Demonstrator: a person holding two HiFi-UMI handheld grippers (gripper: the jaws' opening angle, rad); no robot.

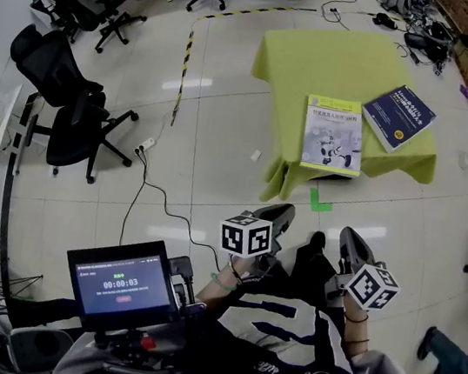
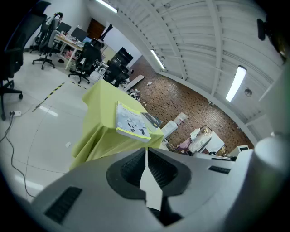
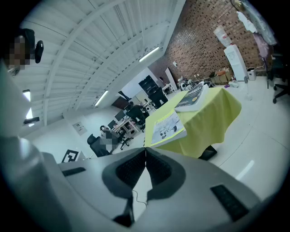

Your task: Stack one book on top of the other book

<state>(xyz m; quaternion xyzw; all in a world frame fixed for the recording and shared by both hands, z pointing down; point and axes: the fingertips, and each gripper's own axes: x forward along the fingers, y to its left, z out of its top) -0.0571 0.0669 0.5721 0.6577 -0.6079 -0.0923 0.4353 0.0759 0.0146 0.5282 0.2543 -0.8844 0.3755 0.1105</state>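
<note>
1 person [image 1: 279,347] stands on the tiled floor [image 1: 209,147], well apart from a table [image 1: 313,49] draped in yellow-green, and carries 2 claws close to the body. Both claws tilt slightly downward and face the table.

Claw state:
- Left claw [image 1: 283,212]: clenched. In the left gripper view its 2 jaws meet tip to tip, with nothing between them.
- Right claw [image 1: 349,240]: clenched. In the right gripper view its 2 jaws also meet tip to tip, with nothing between them.

Book positions:
- The pale green book [image 1: 334,134] lies flat, cover up, at the near edge of the table.
- The blue book [image 1: 398,116] lies flat just beside it on the right, turned at an angle, near the table's right corner.
- The 2 books sit side by side, neither on top of the other. Whether their edges touch cannot be determined.
- Neither claw is near either book.

Surroundings:
- A green tape mark [image 1: 320,202] sits on the floor below the table's near edge.
- A black office chair [image 1: 73,117] stands to the left.
- A cable [image 1: 139,202] and a strip of yellow-black tape [image 1: 185,64] run across the floor between the chair and the table.
- A screen [image 1: 122,283] in front of the person shows a timer.
- A brick wall [image 2: 181,97] rises behind the table.
</note>
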